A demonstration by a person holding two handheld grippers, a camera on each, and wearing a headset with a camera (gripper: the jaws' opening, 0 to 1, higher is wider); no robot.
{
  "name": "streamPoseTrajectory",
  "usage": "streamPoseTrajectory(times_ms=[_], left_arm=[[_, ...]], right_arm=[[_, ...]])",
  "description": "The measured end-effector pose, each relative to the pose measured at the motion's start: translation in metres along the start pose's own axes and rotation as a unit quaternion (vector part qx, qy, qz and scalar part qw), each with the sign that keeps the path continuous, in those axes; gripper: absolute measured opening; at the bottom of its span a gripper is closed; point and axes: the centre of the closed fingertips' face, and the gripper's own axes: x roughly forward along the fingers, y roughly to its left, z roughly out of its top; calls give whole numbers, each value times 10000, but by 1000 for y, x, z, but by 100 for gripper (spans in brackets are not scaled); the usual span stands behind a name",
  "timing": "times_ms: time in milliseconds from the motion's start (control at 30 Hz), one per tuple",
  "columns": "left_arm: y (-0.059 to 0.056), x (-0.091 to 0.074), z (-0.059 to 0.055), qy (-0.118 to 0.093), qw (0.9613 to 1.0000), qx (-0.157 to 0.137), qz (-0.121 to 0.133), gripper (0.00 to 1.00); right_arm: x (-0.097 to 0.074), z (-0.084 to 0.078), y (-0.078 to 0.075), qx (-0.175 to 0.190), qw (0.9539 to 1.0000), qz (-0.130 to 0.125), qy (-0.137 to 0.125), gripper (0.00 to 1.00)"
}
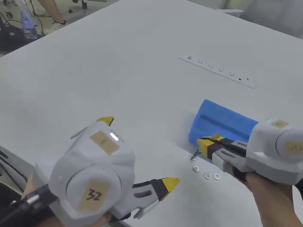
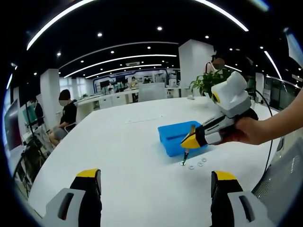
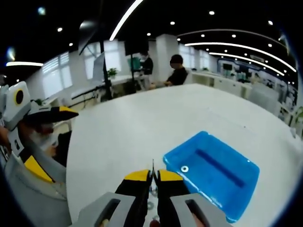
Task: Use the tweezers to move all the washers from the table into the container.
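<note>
My right gripper is shut on thin metal tweezers, whose tip points down at the white table just in front of the blue container. Three small washers lie on the table beside that tip. In the right gripper view the shut jaws hold the tweezers, and one washer lies inside the container. My left gripper stands open and holds nothing, nearer to me on the left. In the left gripper view the tweezers hang over the washers.
A flush power strip is set into the table behind the container. The table's near edge runs past the left gripper. A person sits at the far end, and another person sits beyond the table.
</note>
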Motion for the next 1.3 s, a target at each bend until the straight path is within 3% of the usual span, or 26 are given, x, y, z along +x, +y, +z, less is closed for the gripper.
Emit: streamPoseTrajectory(times_ms=[567, 1000, 1167, 1300], left_arm=[[2, 0, -1, 18, 10000, 21, 37, 98], [1, 1, -1, 6, 10000, 6, 8, 98], [0, 1, 0, -6, 10000, 6, -1, 98], [0, 1, 0, -8, 10000, 19, 6, 98]], right_arm=[[1, -2, 3, 33, 10000, 27, 28, 2], [6, 0, 2, -305, 9994, -90, 112, 1], [5, 0, 0, -133, 9998, -74, 142, 0], [-2, 7, 1, 65, 10000, -55, 8, 0]])
